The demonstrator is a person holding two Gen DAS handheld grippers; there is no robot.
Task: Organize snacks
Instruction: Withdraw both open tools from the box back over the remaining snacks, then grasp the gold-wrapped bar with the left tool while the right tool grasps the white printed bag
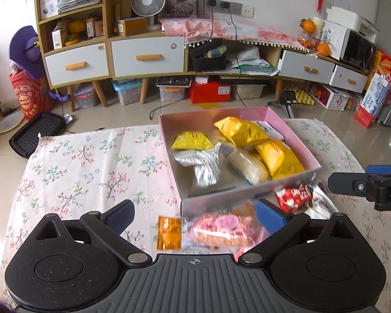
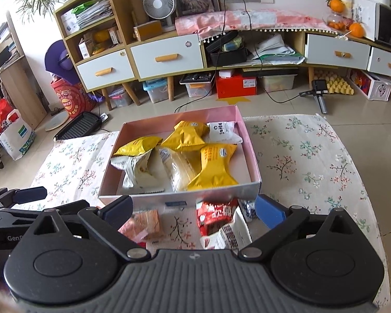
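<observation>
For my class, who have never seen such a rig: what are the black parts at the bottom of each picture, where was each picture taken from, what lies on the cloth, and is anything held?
No robot here: a person holds one set of tongs in each hand, with a camera looking along the fingers. One picture is from the left tongs, the other from the right tongs. On the floral cloth stands a pink box with yellow, silver and white snack packets inside. In front of it lie a pink packet and a red packet, between the open fingers. Nothing is held.
</observation>
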